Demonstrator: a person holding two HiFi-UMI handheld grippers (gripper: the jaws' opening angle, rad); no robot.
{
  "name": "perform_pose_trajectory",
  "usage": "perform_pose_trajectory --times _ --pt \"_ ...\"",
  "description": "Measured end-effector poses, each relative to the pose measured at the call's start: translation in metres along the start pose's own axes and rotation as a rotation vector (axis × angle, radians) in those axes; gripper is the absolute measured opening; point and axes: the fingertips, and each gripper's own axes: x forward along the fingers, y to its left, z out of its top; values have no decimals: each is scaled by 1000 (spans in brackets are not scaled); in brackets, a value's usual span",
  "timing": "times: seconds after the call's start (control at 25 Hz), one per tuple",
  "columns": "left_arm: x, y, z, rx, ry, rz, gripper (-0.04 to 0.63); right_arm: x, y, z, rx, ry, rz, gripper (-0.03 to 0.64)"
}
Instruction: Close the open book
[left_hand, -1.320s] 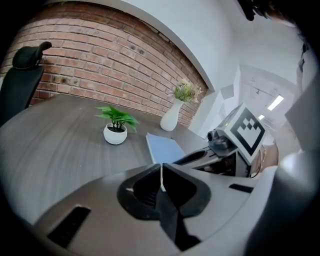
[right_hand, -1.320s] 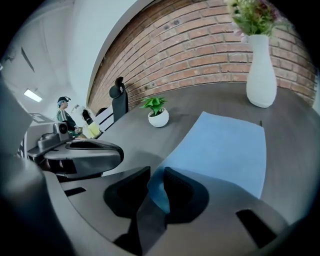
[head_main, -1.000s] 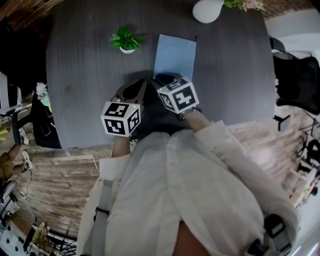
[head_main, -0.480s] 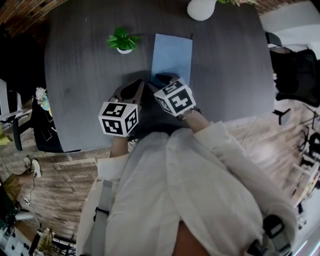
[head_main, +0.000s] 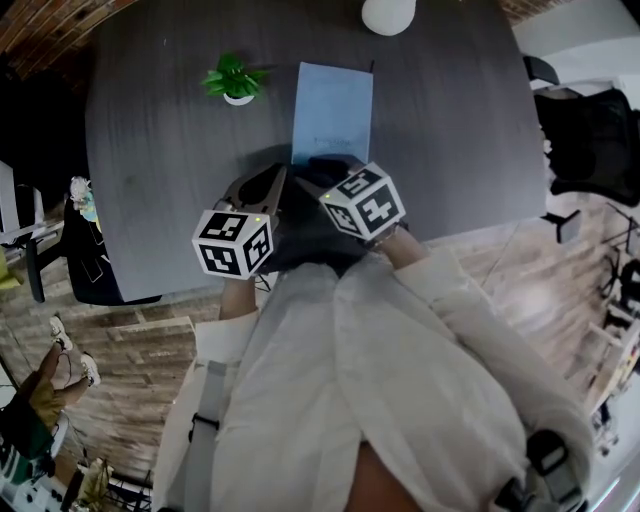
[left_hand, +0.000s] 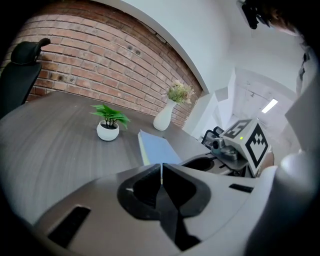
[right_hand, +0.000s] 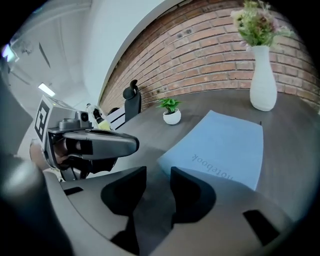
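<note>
A light blue closed notebook (head_main: 333, 105) lies flat on the dark table (head_main: 160, 170), its cover lettering showing in the right gripper view (right_hand: 220, 147). My right gripper (head_main: 325, 166) hovers at the book's near edge; its jaws (right_hand: 158, 172) have just been opening and stand open with nothing between them. Just to its left, my left gripper (head_main: 281, 175) is shut and empty (left_hand: 161, 167), with the notebook (left_hand: 155, 147) lying beyond its tips.
A small potted plant (head_main: 232, 80) stands left of the book. A white vase (head_main: 388, 14) with flowers sits at the far edge. A black chair (head_main: 590, 140) is right of the table and another (head_main: 95, 250) at the left. The near table edge runs under my hands.
The right gripper has drawn back a little from the book's near edge and shifted right. The left gripper has stayed where it was. The book lies closed throughout.
</note>
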Motion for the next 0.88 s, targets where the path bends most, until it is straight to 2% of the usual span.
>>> perform_pose_trajectory --times 0.16,0.44,0.6,0.76,0.88 --pt "0 -16 2 5 -18 -33 15 -21 -4 1 38 -56 14 132" --pt "-2 -32 18 -6 -53 -45 14 -66 -12 24 180 -214 45 132" --pt "-4 -41 28 6 -62 -41 15 -86 -14 33 189 -288 58 130" --pt "-5 -57 38 26 -79 -82 14 -105 -16 43 234 -358 96 92" --pt "-6 -68 47 47 -94 -93 11 -119 -16 51 223 -402 117 60"
